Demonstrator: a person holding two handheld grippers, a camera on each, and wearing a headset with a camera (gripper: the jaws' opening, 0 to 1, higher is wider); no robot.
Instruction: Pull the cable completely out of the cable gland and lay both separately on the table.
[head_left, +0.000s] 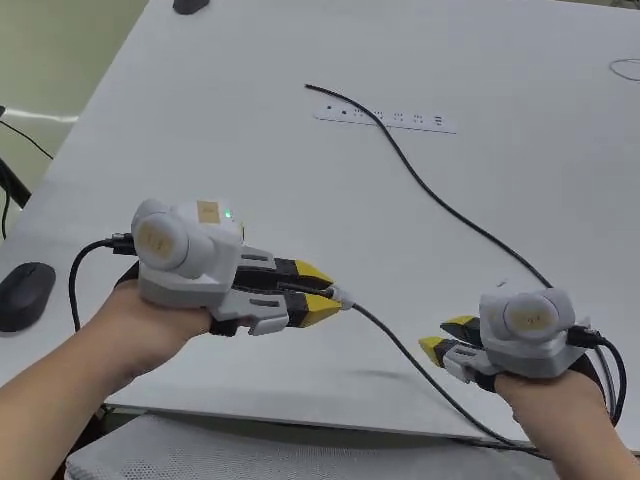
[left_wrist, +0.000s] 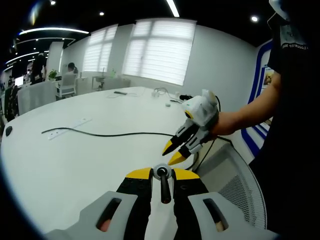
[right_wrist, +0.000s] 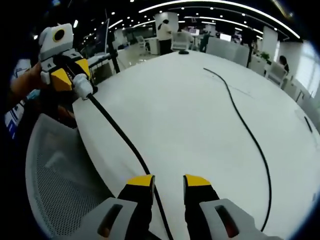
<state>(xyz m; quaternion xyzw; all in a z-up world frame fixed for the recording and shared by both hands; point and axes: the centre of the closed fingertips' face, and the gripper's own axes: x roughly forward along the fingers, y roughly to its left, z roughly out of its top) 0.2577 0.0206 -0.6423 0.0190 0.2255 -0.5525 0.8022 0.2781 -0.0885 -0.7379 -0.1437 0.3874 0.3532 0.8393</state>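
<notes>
Gland (left_wrist: 161, 172) is pinched between the yellow tips of the left claw (head_left: 328, 290), held up above the near part of the white desk (head_left: 250, 150). Black cable (right_wrist: 120, 133) is threaded in the gland and runs out of it, down past the desk edge toward the right claw (right_wrist: 167, 181). Right claw is narrowly apart; the cable passes between its jaws, close to one of them, not clamped. Power strip (head_left: 385, 117) lies far back on the desk, mouse (head_left: 25, 295) near the left edge.
</notes>
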